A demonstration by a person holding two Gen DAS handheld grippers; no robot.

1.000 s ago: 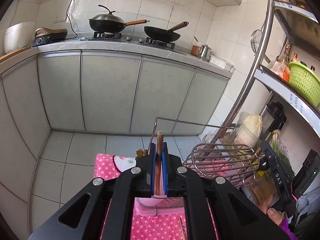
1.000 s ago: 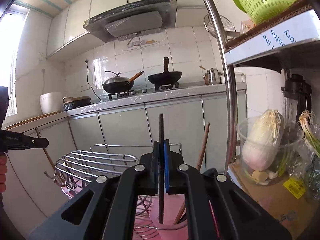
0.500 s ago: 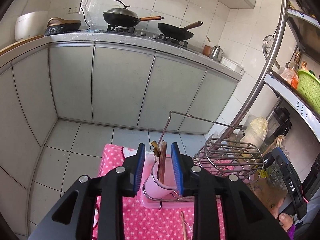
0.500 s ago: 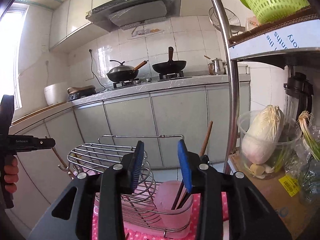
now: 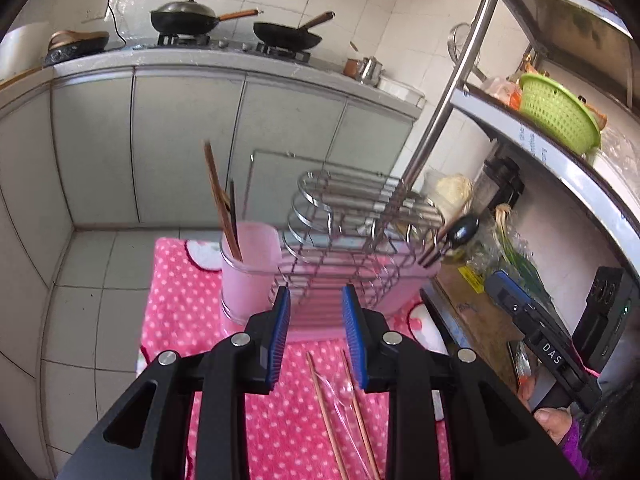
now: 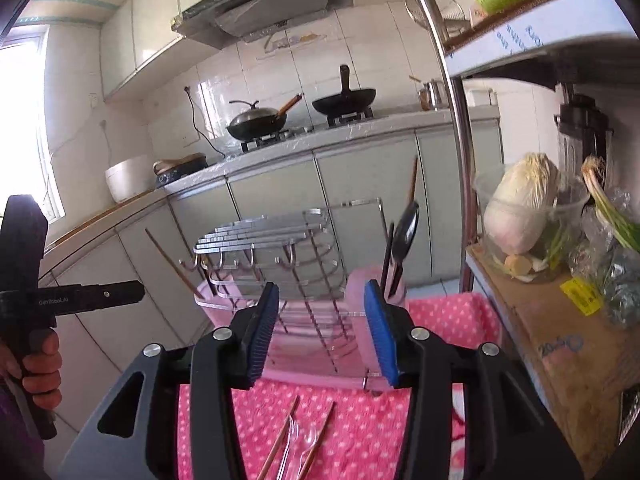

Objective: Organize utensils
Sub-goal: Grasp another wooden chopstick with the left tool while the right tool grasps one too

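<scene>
My left gripper is open and empty, short of a pink cup that holds a wooden utensil and a dark one. In the right wrist view, the jaws of my right gripper are opening with nothing between them. Behind its right finger stands a second pink cup with a black spoon upright in it. Loose chopsticks and clear plastic spoons lie on the pink dotted cloth below both grippers.
A wire dish rack on a pink tray stands between the two cups. A metal shelf post rises at the right, with a cabbage tub and a green basket on the shelves. Kitchen cabinets lie beyond.
Both grippers were shut on utensils over the cups a second ago. They have opened, left the utensils standing in the cups, and drawn back from the rack.
</scene>
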